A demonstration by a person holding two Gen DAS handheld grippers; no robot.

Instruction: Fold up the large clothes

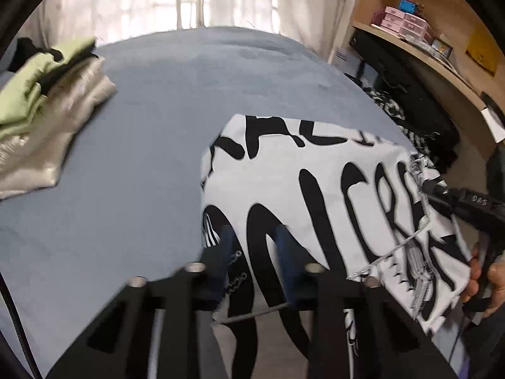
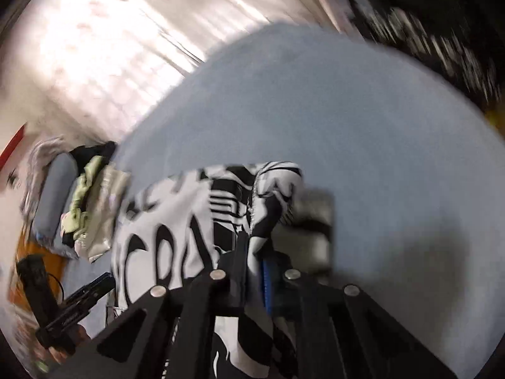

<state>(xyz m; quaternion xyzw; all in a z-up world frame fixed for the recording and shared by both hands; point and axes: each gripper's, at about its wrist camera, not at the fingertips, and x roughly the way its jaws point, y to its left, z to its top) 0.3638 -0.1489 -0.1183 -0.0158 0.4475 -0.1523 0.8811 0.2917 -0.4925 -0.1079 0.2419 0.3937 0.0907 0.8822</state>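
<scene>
A white garment (image 1: 315, 183) with large black lettering and a grey drawstring is held up over the right part of the blue bed sheet (image 1: 157, 110). My left gripper (image 1: 255, 243) stands at its near left part, the blue pads narrowly apart with cloth pinched between them. In the left wrist view my right gripper (image 1: 426, 186) grips the garment's right edge, with a hand (image 1: 486, 278) below it. The right wrist view is blurred: my right gripper (image 2: 254, 252) is shut on a bunched fold of the garment (image 2: 176, 221). My left gripper (image 2: 109, 279) meets the cloth's left edge there.
A pile of folded green and beige clothes (image 1: 47, 110) lies at the bed's left side, also the pile (image 2: 91, 208) in the right wrist view. Wooden shelves (image 1: 426, 31) and dark clothes (image 1: 410, 110) stand to the right of the bed. A curtained window lies beyond the far edge.
</scene>
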